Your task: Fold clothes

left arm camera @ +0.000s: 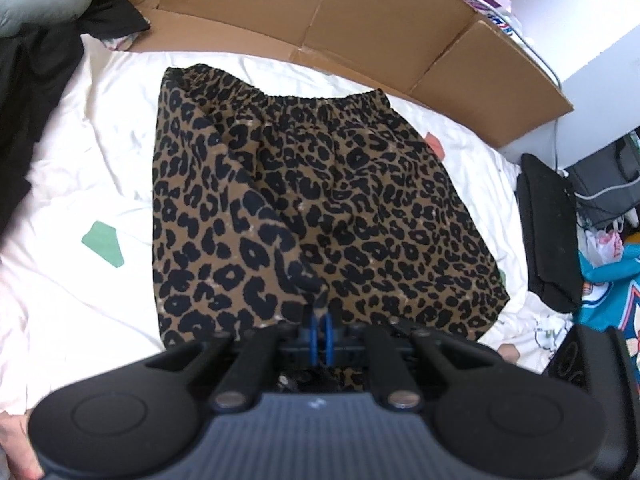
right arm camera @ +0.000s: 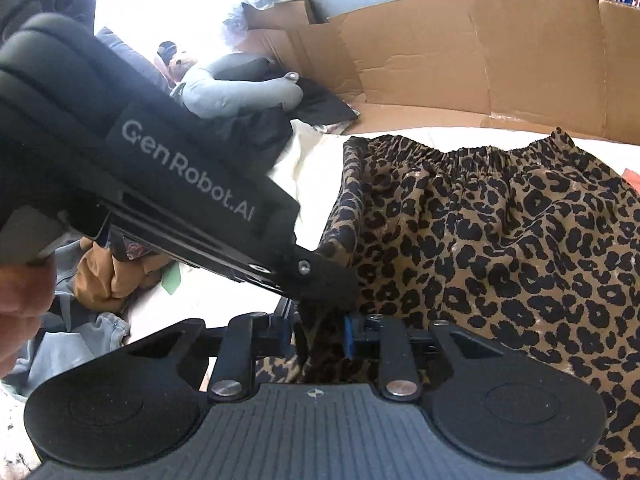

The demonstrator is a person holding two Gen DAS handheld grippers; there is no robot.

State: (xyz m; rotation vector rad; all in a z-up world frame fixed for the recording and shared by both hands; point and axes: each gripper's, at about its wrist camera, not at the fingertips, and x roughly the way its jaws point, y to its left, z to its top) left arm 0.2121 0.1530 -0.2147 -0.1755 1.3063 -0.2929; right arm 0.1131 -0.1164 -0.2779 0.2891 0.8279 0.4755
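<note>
A leopard-print skirt [left arm camera: 304, 200] lies flat on the white bed sheet [left arm camera: 80, 160], its elastic waistband [left arm camera: 280, 100] at the far side. My left gripper [left arm camera: 322, 330] is at the near hem, shut, with a small fold of the skirt pinched between its blue pads. In the right wrist view the skirt [right arm camera: 500, 232] fills the right half. The left gripper [right arm camera: 340, 284] reaches in from the upper left and lifts the skirt's left edge. My right gripper [right arm camera: 320, 338] is just below it, with a bunched fold of the hem pressed between its jaws.
Flattened cardboard boxes [left arm camera: 360, 28] stand along the far side of the bed. Dark clothes [left arm camera: 32, 80] and a grey neck pillow [right arm camera: 240, 84] are piled at the left, with more garments [right arm camera: 100, 280] nearer. A black bag [left arm camera: 552, 232] sits off the bed's right edge.
</note>
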